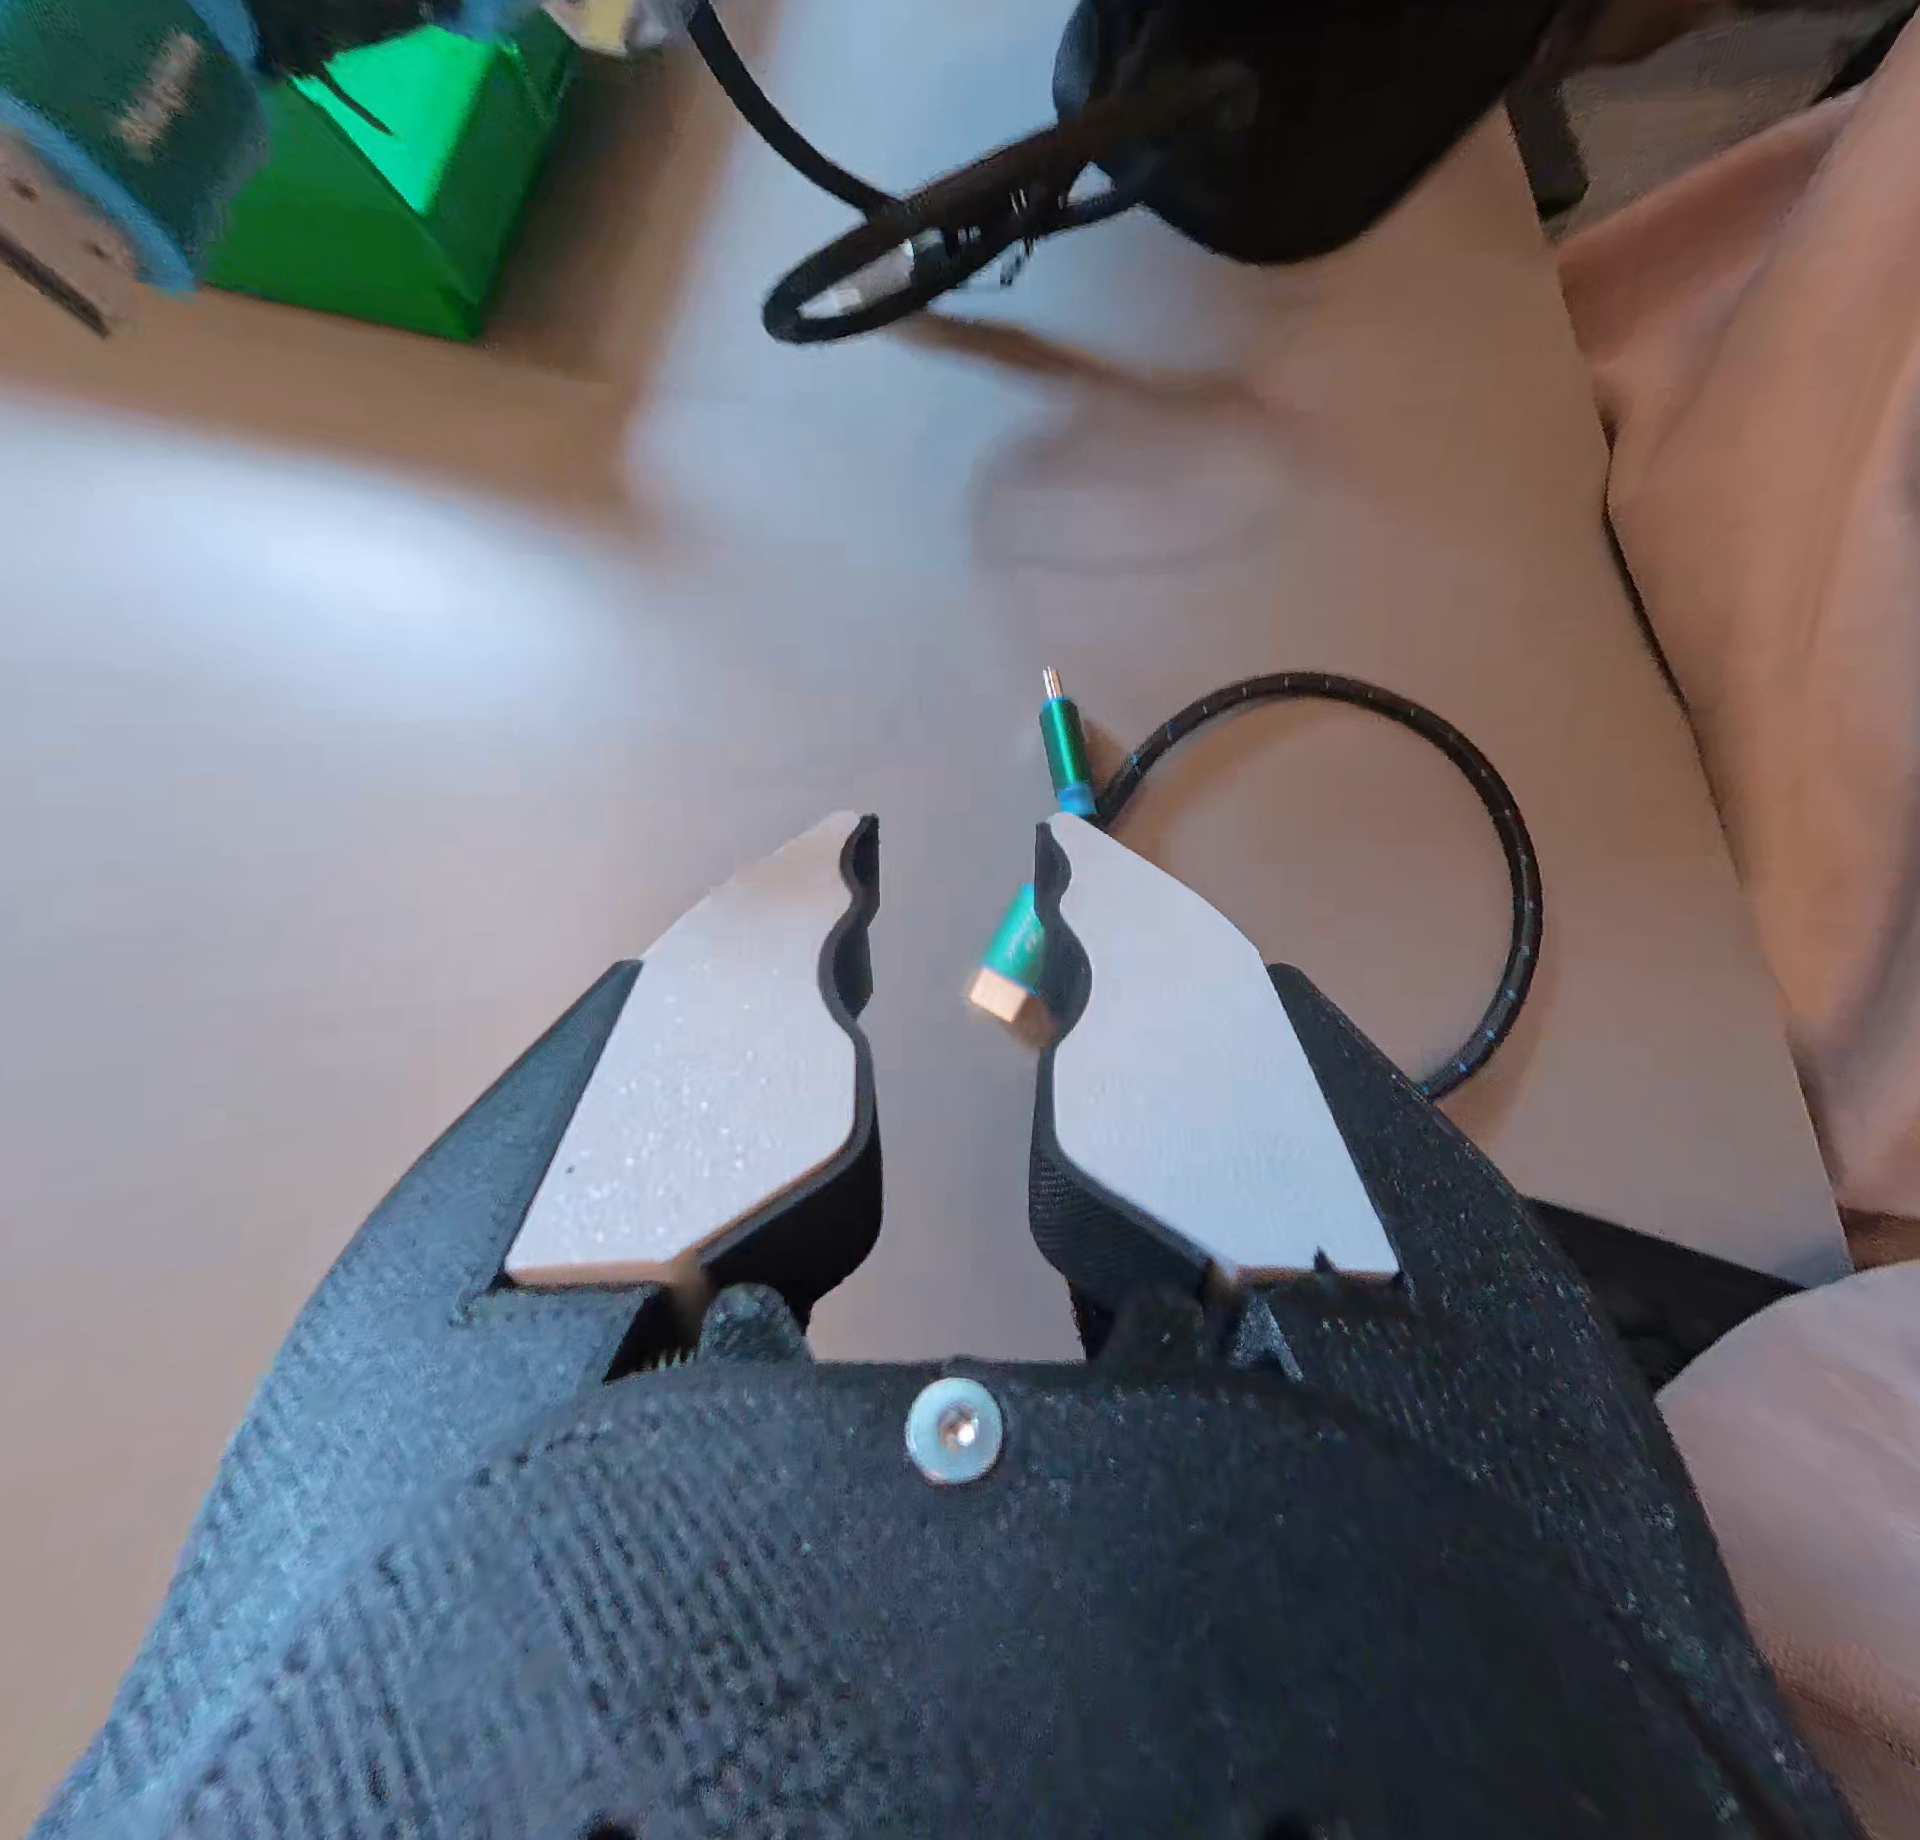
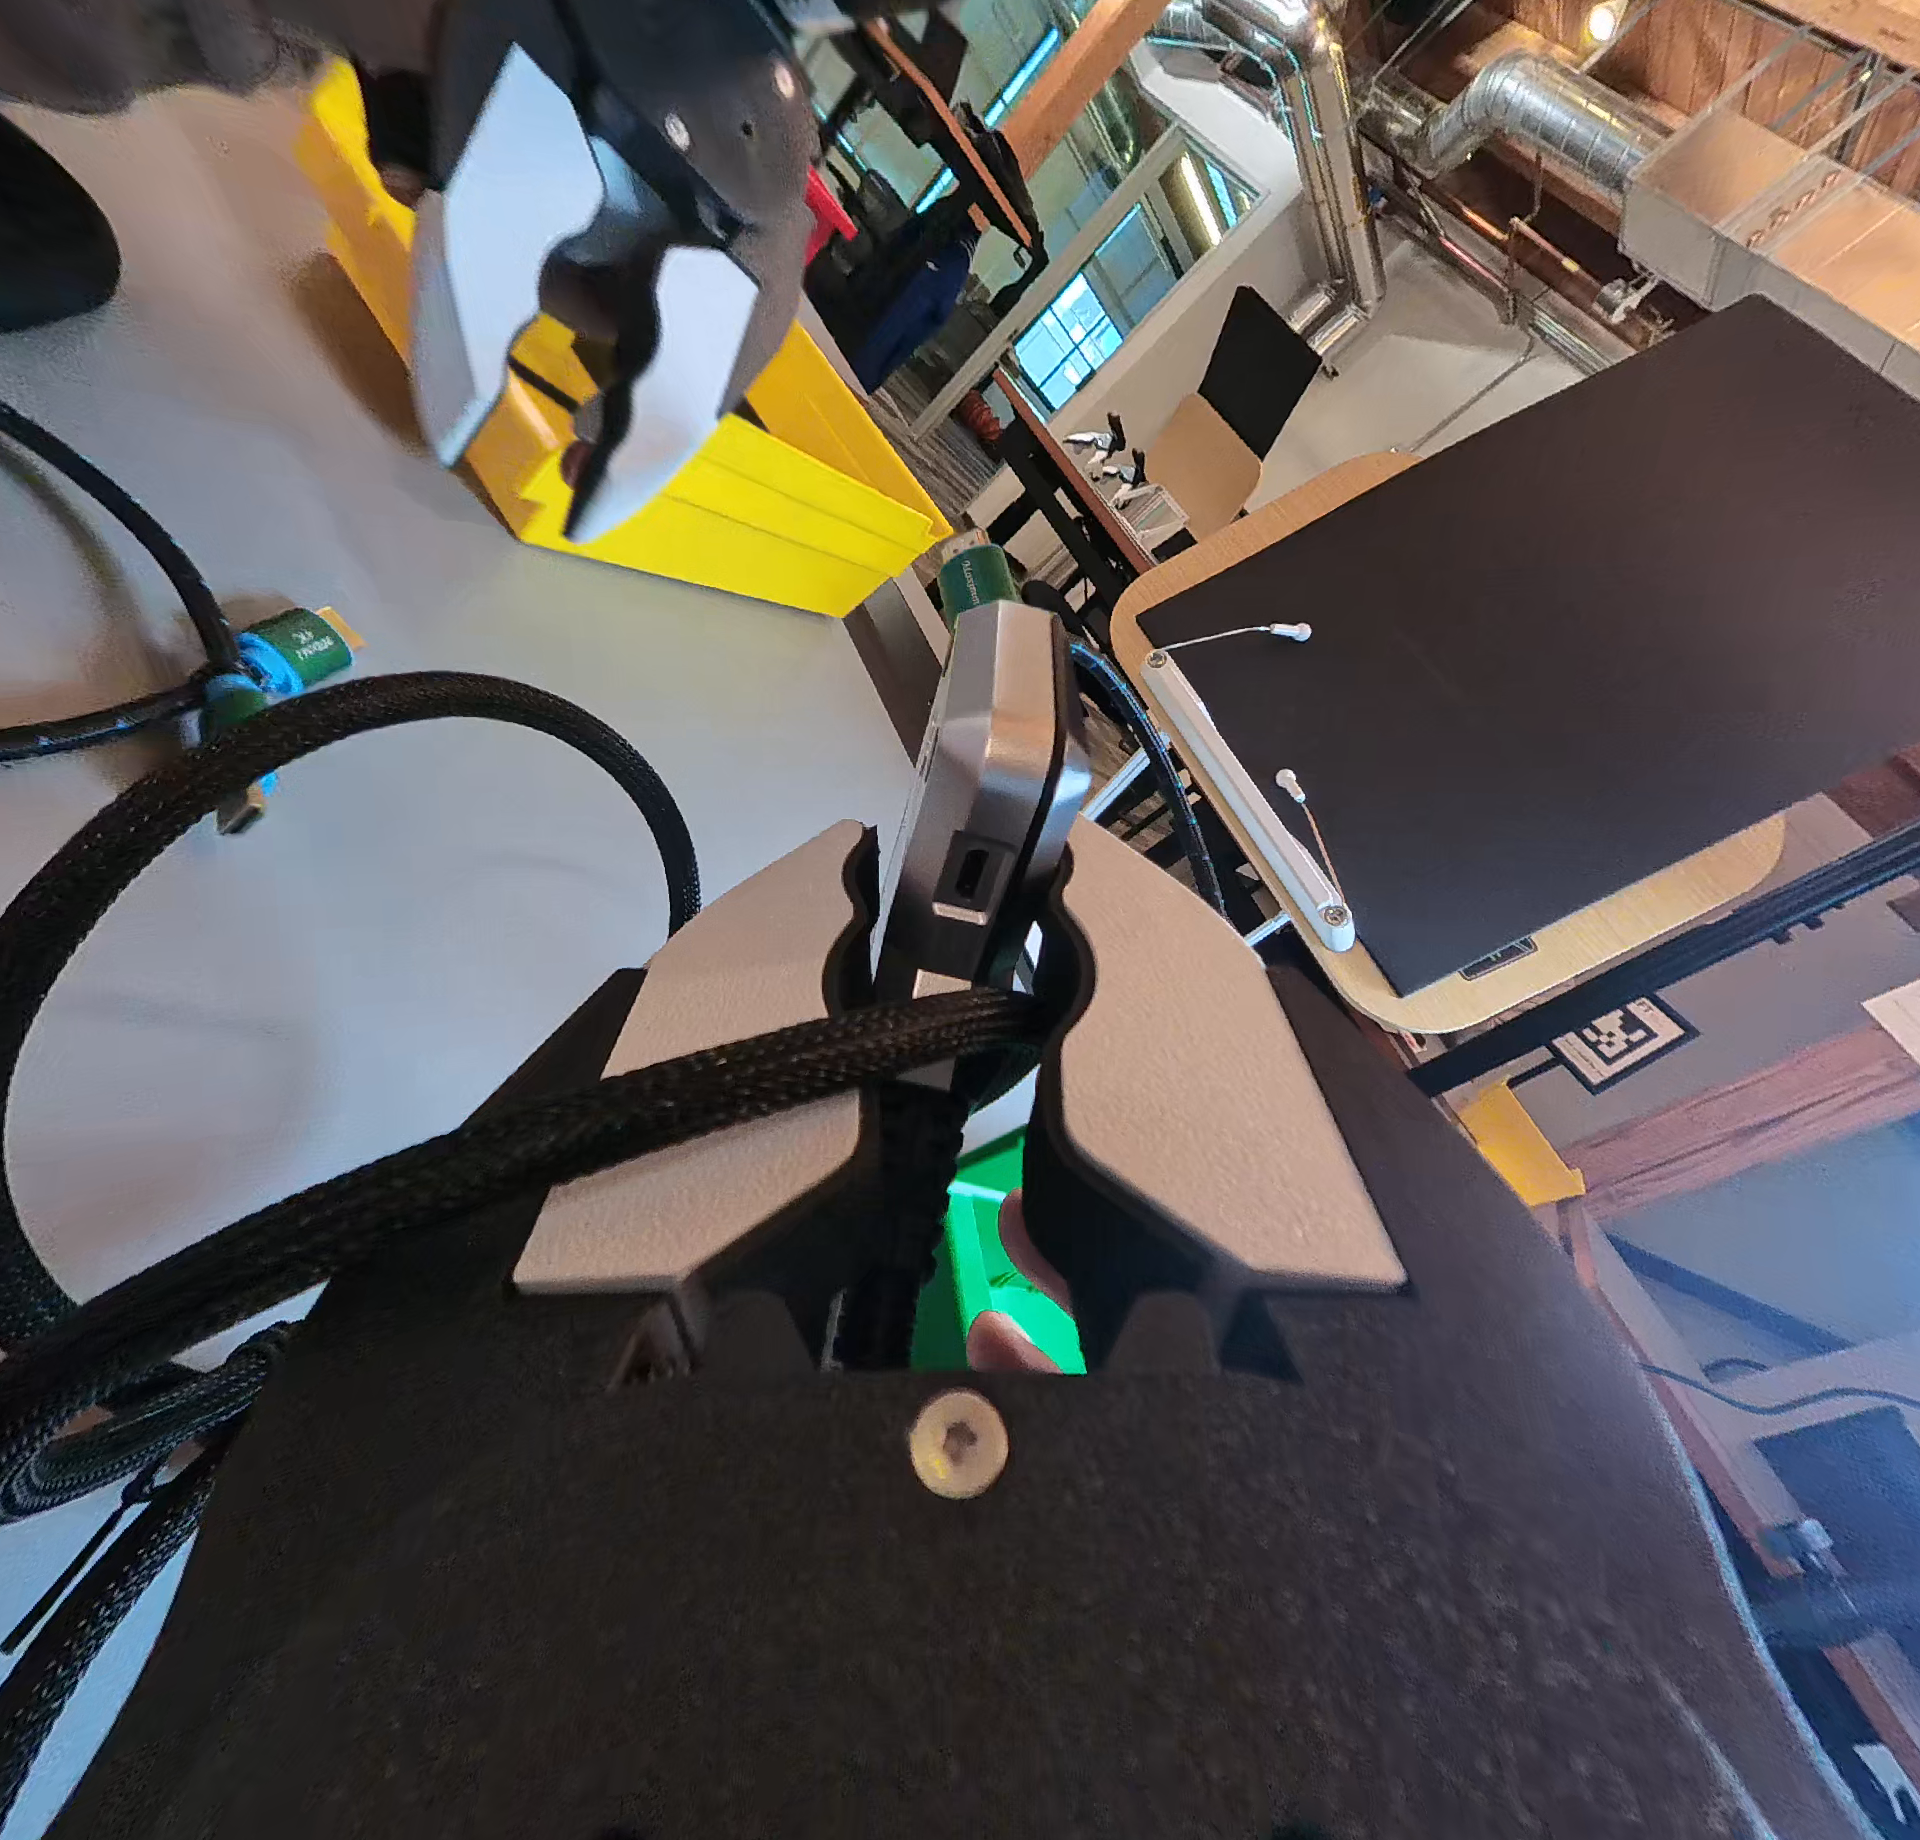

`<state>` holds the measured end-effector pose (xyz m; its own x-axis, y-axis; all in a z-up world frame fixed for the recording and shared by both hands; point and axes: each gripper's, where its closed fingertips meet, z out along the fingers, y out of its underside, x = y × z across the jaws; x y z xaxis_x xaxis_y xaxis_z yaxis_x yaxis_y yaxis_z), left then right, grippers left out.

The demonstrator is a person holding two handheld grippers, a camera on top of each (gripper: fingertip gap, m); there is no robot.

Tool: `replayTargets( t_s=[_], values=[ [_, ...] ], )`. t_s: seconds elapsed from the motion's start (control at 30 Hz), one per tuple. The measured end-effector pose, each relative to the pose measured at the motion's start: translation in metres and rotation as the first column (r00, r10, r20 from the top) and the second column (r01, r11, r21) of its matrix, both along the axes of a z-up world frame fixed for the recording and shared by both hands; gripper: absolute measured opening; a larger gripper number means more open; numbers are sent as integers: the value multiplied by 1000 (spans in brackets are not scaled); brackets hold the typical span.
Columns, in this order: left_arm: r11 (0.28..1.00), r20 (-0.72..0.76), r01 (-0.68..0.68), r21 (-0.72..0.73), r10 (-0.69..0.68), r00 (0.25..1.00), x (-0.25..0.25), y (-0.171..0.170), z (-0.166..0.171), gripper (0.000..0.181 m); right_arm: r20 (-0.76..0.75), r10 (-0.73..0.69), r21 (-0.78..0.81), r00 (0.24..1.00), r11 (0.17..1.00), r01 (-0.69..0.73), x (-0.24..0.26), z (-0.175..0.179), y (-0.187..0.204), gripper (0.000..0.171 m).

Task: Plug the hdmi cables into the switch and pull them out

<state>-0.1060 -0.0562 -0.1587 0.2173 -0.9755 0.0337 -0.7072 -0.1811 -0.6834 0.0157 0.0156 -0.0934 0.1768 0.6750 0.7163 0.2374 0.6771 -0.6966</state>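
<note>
My right gripper (image 2: 971, 855) is shut on a grey metal switch (image 2: 987, 751) and holds it upright above the table. A green HDMI plug (image 2: 975, 577) sits in the switch's far end, and a side port faces me. A thick black braided cable (image 2: 499, 1156) crosses my left finger. My left gripper (image 1: 958, 834) is open and empty above the table, over a green plug with a gold tip (image 1: 1010, 964). A second green plug (image 1: 1065, 751) lies just beyond. Their thin black cable (image 1: 1507, 855) loops to the right. The left gripper also shows in the right wrist view (image 2: 530, 486).
A green box (image 1: 395, 201) stands at the back left, with a blurred green plug (image 1: 114, 117) close in front of it. A yellow bin (image 2: 727, 512) stands on the white table (image 1: 312, 647). A black object with coiled cable (image 1: 1247, 86) lies far right. A person's clothing (image 1: 1766, 543) borders the right edge. Tip to tip, the grippers are about 15 centimeters apart.
</note>
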Motion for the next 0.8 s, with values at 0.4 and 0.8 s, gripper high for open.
replayTargets(
  t_s=[0.4,0.8],
  values=[
    [999,-469,-30,-15,19,883,-30,-68,-85,24,13,-12,-7,1000,1000,12,-4,-2,0,28],
    [735,-620,385,558,62,782,2,60,-60,10,3,-36,-1,999,999,36,1,4,4,28]
  ],
)
